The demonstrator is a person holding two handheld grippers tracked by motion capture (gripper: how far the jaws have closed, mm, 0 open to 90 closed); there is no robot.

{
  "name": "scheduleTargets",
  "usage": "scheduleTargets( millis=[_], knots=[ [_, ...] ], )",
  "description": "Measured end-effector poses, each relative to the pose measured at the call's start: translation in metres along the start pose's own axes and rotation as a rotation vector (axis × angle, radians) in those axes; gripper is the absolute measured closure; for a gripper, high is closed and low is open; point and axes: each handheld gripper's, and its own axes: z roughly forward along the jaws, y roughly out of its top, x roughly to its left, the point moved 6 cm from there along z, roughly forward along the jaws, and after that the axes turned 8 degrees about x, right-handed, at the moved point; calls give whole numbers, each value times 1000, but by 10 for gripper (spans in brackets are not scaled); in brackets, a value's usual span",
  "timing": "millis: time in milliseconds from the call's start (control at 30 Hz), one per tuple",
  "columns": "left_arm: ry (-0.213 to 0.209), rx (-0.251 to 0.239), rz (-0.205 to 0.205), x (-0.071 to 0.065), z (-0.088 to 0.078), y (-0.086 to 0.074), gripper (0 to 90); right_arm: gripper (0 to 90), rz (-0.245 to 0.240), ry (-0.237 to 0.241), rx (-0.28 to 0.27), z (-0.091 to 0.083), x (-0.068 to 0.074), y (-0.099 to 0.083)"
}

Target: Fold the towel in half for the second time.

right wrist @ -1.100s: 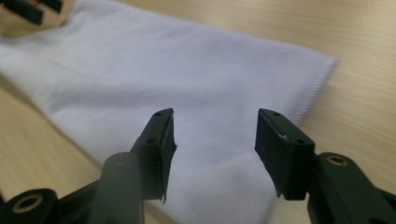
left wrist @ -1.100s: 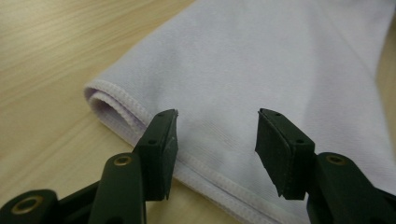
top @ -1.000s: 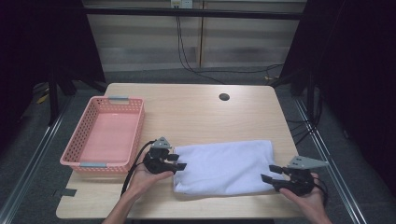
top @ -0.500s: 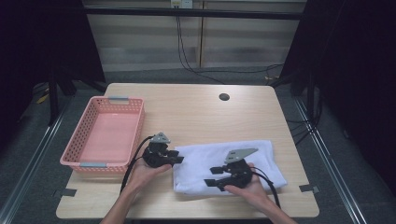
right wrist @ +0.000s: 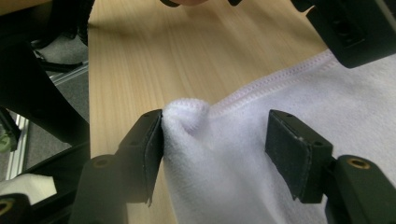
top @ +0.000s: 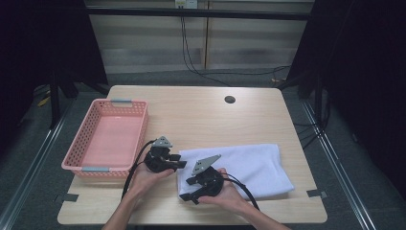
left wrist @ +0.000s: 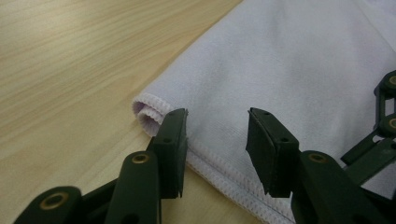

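Note:
A folded white towel (top: 249, 165) lies on the near half of the wooden table (top: 201, 120). My left gripper (top: 178, 161) is at the towel's far left corner. In the left gripper view its jaws (left wrist: 217, 119) stand open astride the hemmed corner of the towel (left wrist: 289, 70) and have just been opening a little. My right gripper (top: 188, 192) is at the near left corner. It is open (right wrist: 215, 121), its jaws have just been opening, and the bunched towel (right wrist: 243, 186) lies between them, leaning on the left pad.
A pink plastic basket (top: 142, 129) stands at the table's left side, close to my left hand. A small round hole (top: 230, 99) sits in the tabletop near the far edge. Bare wood extends beyond the towel.
My right hand has travelled left along the towel's near edge, from its right corner to its near left corner. The left hand has stayed at its corner.

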Motion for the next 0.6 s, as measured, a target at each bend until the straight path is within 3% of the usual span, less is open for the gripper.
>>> scheduleTargets(
  millis=[167, 333, 400, 500, 600],
  knots=[
    [2, -8, -3, 1, -2, 0, 572, 360, -36, -15, 4, 8, 0, 0],
    [4, -11, -8, 2, -3, 0, 562, 367, -65, 2, -11, 3, 5, 3],
    [9, -6, -5, 3, -4, 0, 553, 362, -84, -32, 31, 10, 5, 1],
    [15, -12, -14, 5, -6, 0, 549, 416, -125, -101, 51, 14, 6, 1],
    [15, -12, -15, 7, -6, -1, 549, 467, -145, -124, 45, 13, 2, 1]
  ],
)
